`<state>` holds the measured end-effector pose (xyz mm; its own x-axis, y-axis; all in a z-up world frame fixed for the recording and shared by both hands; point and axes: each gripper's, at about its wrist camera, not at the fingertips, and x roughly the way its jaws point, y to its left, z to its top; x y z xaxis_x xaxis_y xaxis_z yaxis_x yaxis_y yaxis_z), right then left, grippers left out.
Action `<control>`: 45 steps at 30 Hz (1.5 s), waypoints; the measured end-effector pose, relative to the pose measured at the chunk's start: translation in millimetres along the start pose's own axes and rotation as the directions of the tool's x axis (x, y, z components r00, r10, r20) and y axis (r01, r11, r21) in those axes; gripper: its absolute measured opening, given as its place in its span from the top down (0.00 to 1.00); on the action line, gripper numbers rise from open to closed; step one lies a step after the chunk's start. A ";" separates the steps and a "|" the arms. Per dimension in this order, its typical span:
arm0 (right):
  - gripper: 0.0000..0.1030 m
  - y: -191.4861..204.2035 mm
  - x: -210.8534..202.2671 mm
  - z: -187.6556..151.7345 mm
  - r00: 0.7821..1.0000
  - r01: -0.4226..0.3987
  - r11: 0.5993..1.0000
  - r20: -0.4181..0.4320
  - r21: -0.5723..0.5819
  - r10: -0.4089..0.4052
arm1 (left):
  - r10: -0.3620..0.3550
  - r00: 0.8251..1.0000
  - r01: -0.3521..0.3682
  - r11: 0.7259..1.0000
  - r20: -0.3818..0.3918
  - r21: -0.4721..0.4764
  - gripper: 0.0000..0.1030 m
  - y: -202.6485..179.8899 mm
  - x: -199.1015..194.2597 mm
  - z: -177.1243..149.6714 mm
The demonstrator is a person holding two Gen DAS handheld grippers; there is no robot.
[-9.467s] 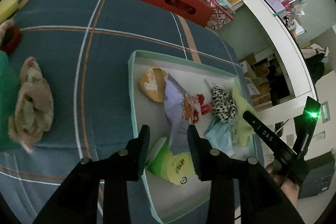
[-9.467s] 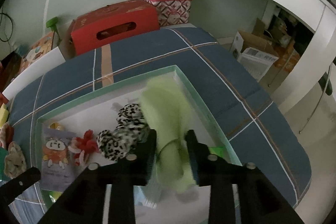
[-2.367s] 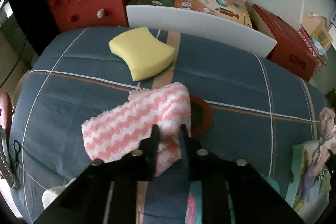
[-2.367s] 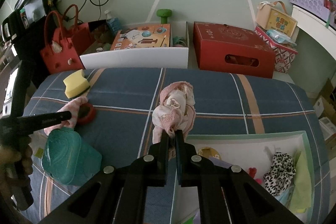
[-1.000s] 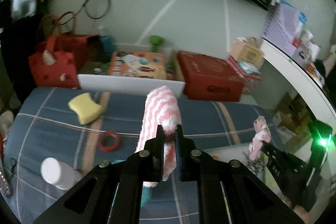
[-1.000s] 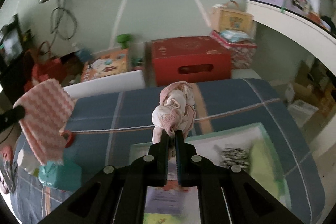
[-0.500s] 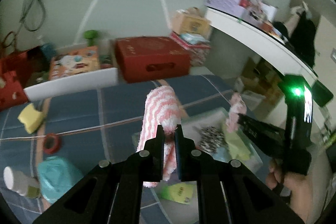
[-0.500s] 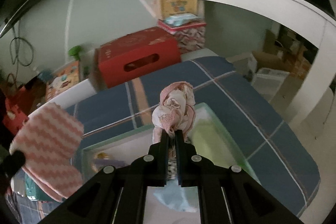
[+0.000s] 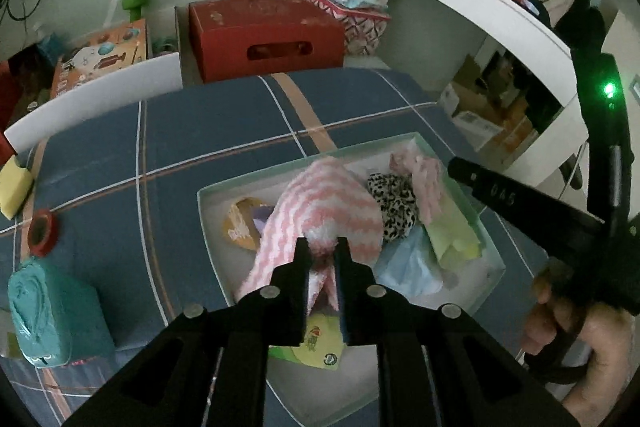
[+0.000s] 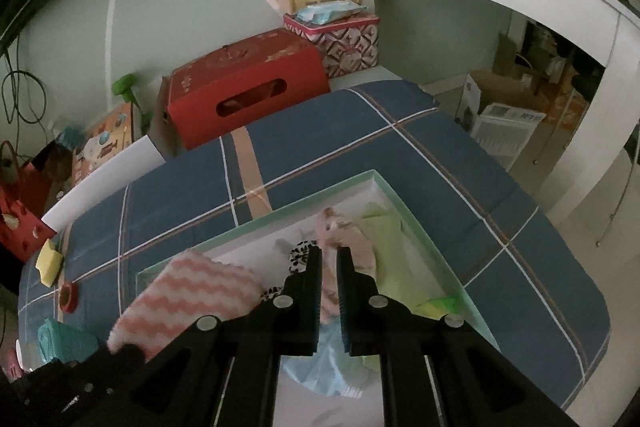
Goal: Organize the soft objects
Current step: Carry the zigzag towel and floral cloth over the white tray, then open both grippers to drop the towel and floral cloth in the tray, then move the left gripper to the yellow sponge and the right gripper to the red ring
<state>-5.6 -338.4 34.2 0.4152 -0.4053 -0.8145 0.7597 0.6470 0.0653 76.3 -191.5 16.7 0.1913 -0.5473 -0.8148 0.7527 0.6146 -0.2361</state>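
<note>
My left gripper [image 9: 322, 249] is shut on a pink-and-white zigzag towel [image 9: 320, 207] that hangs into the green-rimmed white tray [image 9: 202, 203]. The towel also shows in the right wrist view [image 10: 192, 295]. My right gripper [image 10: 329, 255] stands slightly open above a pale pink cloth bundle [image 10: 344, 239] that lies loose in the tray [image 10: 420, 239], beside a leopard-print scrunchie [image 9: 394, 197], a yellow-green cloth [image 9: 452, 233] and a light blue cloth [image 9: 412, 267]. The pink bundle also shows in the left wrist view [image 9: 424, 179].
The tray sits on a blue plaid cover [image 9: 200, 131]. A teal pouch [image 9: 52, 311], a red tape ring [image 9: 40, 231] and a yellow sponge [image 9: 14, 187] lie at the left. A red box [image 9: 264, 31] stands behind. A snack packet [image 9: 320, 343] lies in the tray.
Both grippers came down over the tray. The right gripper has let go of the pink cloth bundle, which now lies in the tray. The left gripper's towel has lowered into the tray.
</note>
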 end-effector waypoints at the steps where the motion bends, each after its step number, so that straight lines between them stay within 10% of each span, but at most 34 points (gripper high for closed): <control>1: 0.91 -0.6 -0.4 0.2 1.000 0.000 1.000 -0.001 0.002 0.000 | 0.002 1.000 -0.002 1.000 -0.002 -0.002 0.72 0.3 -0.6 0.5; 3: 0.88 -2.2 -1.9 0.9 1.000 0.001 1.000 0.001 0.010 -0.001 | 0.002 1.000 -0.003 1.000 -0.006 -0.011 0.54 1.8 -5.2 2.0; 18: 0.56 45.0 -3.9 -3.8 0.999 -0.040 0.994 -0.012 -0.104 0.039 | 0.253 0.966 -0.242 0.957 0.047 -0.162 0.25 78.8 -45.6 13.3; 27: 0.44 111.4 -10.9 -21.2 0.991 -0.132 0.957 -0.026 -0.259 0.130 | 0.388 0.921 -0.353 0.871 0.037 -0.341 0.18 157.3 -74.5 -1.0; 38: 0.35 175.5 -16.7 -47.5 0.970 -0.243 0.891 -0.078 -0.383 0.231 | 0.575 0.818 -0.502 0.712 -0.002 -0.491 0.11 232.3 -127.1 -38.6; 45: 0.35 217.4 -16.7 -62.4 0.934 -0.357 0.824 -0.157 -0.439 0.321 | 0.576 0.816 -0.490 0.661 -0.033 -0.569 0.10 284.6 -147.8 -50.6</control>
<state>121.4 -150.6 26.0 0.5530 -0.0691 -0.8303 0.2582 0.9617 0.0919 230.4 93.1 43.1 0.5692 -0.0738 -0.8188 0.0452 0.9973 -0.0585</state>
